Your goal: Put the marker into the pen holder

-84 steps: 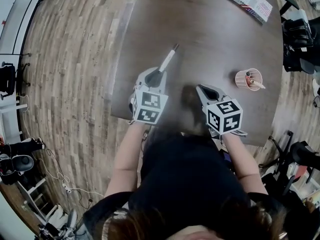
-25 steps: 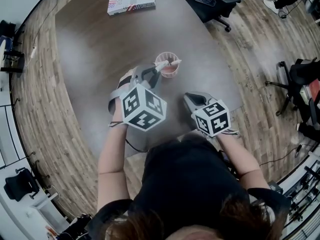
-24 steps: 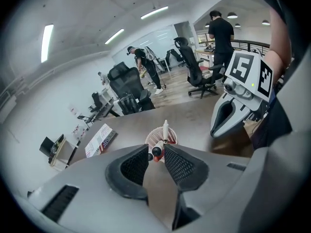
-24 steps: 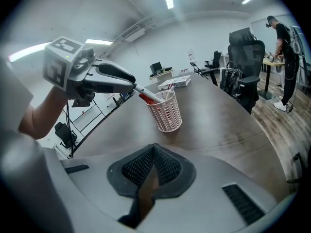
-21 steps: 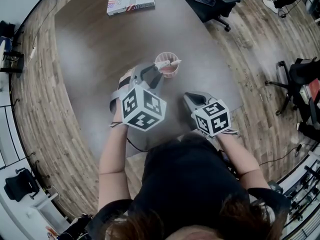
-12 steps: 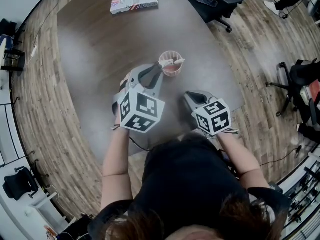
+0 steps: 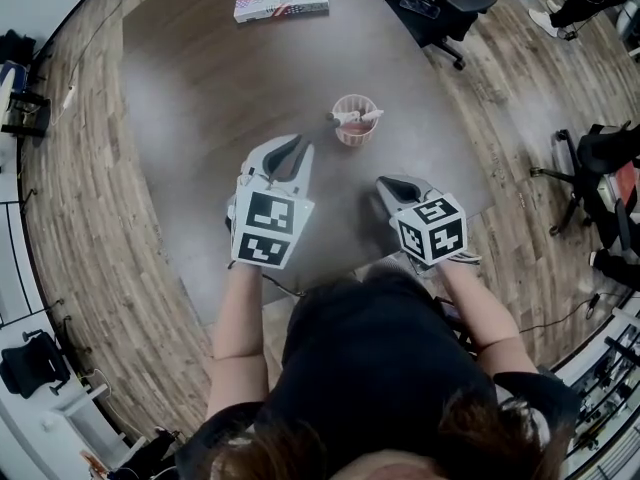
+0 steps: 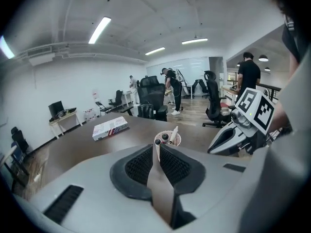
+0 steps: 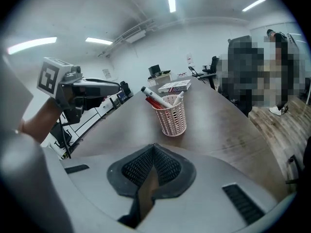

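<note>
- The left gripper's [image 8: 158,148] jaws stand a narrow slit apart, having just been closing, with nothing between them.
- A second ago it held the marker [image 7: 366,117] at the pen holder [image 7: 352,139]. The marker now sits inside, so the task looks done.
- The right gripper's [image 9: 154,148] jaws are together and empty above the counter [image 7: 200,118].

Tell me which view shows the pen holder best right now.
The right gripper view: the pen holder stands close, side-on and whole, with markers sticking out. The head view shows it small from above; the left gripper view shows only its top, small.
</note>
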### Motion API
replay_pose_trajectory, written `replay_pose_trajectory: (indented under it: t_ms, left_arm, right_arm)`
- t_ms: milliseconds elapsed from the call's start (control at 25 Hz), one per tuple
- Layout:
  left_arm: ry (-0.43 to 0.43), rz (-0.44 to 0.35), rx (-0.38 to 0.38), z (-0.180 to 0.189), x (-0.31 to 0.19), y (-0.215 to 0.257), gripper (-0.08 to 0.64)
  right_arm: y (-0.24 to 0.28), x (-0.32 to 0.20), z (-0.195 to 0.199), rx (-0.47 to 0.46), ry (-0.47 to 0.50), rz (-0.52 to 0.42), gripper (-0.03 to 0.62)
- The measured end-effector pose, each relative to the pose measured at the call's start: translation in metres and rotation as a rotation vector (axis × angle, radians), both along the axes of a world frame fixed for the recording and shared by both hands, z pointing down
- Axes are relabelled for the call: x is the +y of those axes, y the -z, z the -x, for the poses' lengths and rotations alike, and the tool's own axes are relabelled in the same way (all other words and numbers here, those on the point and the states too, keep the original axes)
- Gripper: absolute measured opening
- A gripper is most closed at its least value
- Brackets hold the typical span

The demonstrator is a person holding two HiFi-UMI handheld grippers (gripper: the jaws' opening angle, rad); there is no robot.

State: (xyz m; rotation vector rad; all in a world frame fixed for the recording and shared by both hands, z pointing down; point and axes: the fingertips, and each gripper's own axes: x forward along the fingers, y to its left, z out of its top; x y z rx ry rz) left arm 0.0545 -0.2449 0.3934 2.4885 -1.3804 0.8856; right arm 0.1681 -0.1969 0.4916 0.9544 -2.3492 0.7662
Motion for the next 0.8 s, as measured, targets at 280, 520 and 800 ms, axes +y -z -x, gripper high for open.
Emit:
replay_pose_trajectory:
  t_ms: [280, 520, 800]
  left_arm:
    - [0.135, -0.005, 0.129, 0.035, 0.019, -0.003, 0.041]
    - [0.232, 0.022, 0.267, 0.061, 0.037, -0.013, 0.035]
    - [0.304, 0.051, 0.359, 0.076, 0.056, -0.027, 0.032]
  right_arm:
    - [0.013, -0.004, 0.002, 0.007, -0.041, -0.04, 0.018]
    - [0.02, -0.003, 0.006, 0.017, -0.06, -0.066, 0.018]
    - [0.031, -0.007, 0.01, 0.019, -0.087, -0.098, 0.018]
